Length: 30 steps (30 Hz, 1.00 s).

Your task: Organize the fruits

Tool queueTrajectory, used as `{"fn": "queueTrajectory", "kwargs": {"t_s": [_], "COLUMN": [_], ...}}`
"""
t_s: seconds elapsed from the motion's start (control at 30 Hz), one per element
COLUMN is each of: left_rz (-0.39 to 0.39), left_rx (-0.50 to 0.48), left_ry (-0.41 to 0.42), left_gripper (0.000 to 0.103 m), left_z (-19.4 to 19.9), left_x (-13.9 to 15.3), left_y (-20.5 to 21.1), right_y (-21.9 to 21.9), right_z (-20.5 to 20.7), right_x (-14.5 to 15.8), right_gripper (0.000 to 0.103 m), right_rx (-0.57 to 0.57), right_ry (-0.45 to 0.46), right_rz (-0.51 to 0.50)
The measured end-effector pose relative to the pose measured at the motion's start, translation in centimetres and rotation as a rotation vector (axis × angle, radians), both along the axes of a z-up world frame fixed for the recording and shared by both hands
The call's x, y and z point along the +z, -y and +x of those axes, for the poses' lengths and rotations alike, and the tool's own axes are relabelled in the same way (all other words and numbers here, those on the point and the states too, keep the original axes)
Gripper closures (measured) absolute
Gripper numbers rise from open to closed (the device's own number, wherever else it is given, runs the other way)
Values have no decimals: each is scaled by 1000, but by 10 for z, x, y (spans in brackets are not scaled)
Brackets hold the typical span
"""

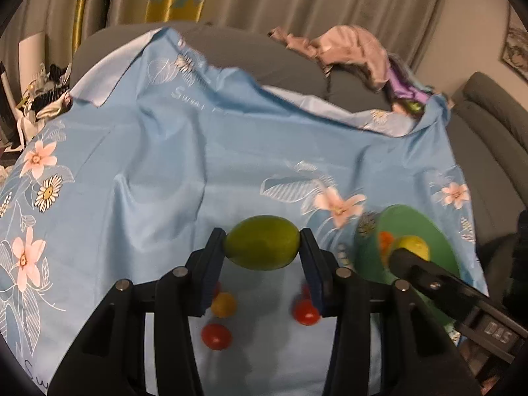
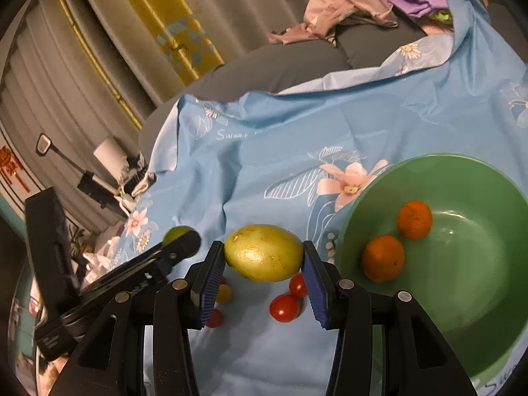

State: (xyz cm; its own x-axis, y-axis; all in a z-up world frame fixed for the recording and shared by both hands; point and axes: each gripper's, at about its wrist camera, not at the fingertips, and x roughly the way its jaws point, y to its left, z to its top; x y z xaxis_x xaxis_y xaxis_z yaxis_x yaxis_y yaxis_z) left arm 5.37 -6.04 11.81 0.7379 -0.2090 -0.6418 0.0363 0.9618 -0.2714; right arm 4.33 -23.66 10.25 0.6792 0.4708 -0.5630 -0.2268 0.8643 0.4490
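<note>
- Mid-transfer: the left gripper (image 1: 262, 242) clamps a green lime (image 1: 262, 242) clear above the blue floral cloth (image 1: 158, 165); the right gripper (image 2: 263, 253) pinches a yellow lemon (image 2: 263, 253) just beside the green bowl (image 2: 478, 178).
- Two oranges (image 2: 382, 257) already sit in the bowl; cherry tomatoes (image 2: 284, 307) lie loose on the cloth below.
- Next move, likely: carry each fruit over the near rim, then release.
- Room is tight between the two grippers; the bowl's centre is open.
</note>
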Motion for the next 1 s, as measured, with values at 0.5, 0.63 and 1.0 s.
{"fn": "queueTrajectory", "kwargs": {"t_s": [0.5,0.63,1.0], "left_rz": [30,-8,11], "left_rx": [-178,-240,-320], "left_ry": [156,127,62], "left_gripper": [58,58,58], "left_z": [-44,-42,-31], "left_x": [39,35,17], "left_y": [57,72,115], "right_y": [54,68,99], "right_z": [-22,-25,-25], "right_x": [12,12,1], "right_gripper": [55,54,54], "right_rx": [-144,-188,-287], "right_ry": [45,41,-13], "right_rz": [47,59,59]}}
